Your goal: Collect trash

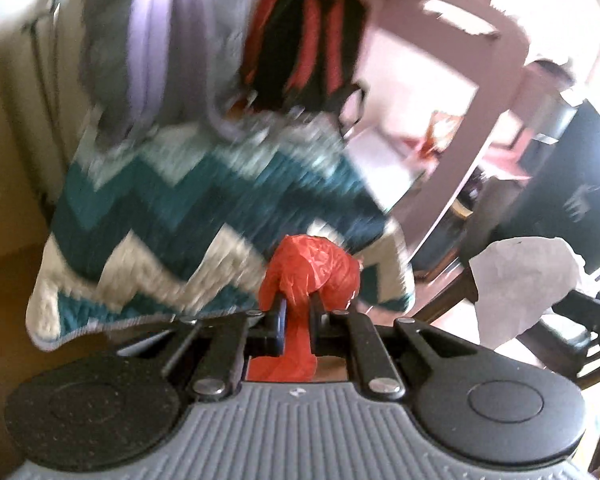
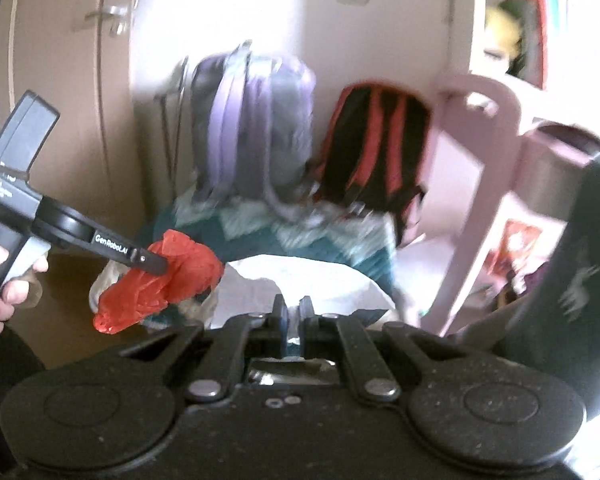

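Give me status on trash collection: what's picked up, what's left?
Done: both pieces are off the surface. In hand: the left gripper is shut on a crumpled red plastic bag; the right gripper is shut on a crumpled white paper sheet. Left: dropping both; no bin shows in either view. Frames are blurred, so other trash can't be ruled out.

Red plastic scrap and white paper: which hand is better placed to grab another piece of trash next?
Neither, probably. The left tool is shut on the red plastic scrap, and the right tool is shut on the white paper.
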The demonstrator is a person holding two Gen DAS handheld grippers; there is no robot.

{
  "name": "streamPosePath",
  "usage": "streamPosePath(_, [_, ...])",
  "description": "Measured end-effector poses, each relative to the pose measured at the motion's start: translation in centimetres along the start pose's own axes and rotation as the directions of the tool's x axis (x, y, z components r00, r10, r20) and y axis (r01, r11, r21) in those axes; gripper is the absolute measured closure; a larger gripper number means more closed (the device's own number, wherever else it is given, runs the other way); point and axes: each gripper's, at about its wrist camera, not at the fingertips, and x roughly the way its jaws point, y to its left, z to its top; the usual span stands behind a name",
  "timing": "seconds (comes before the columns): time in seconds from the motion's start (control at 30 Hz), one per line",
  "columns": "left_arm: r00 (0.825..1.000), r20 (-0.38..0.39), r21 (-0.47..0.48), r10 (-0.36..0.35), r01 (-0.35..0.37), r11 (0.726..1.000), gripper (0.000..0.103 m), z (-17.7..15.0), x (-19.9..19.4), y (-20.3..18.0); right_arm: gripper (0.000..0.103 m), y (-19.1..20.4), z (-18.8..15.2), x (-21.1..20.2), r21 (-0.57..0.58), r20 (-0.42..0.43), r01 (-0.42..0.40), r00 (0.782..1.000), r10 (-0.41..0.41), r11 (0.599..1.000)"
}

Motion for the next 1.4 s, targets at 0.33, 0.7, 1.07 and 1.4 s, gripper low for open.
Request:
streamPosePath(0.33, [0.972,0.138,0.13,-0.191,0.173,0.976,0.093,8.3,-5.7,-11.4,0.099,-7.6,5.7,-7.0,0.041,0.14,0.168,0.975,-0.172,0.985])
streamPosePath(0.7, [0.91,0.186,0.28,-0.372,0.313,0.907,0.097,16.2,-7.9,-24.4,0.099,-17.1,7.4,-12.3,0.172,0.196,0.321,0.915,-0.351,0.931])
streamPosePath(1.07, [0.96,0.031,0.246,-0.279,0.263,0.933,0.097,11.6,2.6,-21.8,0.099,-17.5,5.4,-8.5,0.185,0.136,0.224,0.959,-0.25,0.957])
streamPosePath(1.4, [0.986,-0.094,0.217,-0.135,0.152,0.964,0.078,6.4,13.5,-12.5,0.099,-13.2,5.2,1.3,0.193,0.076,0.082,0.992,-0.098,0.978])
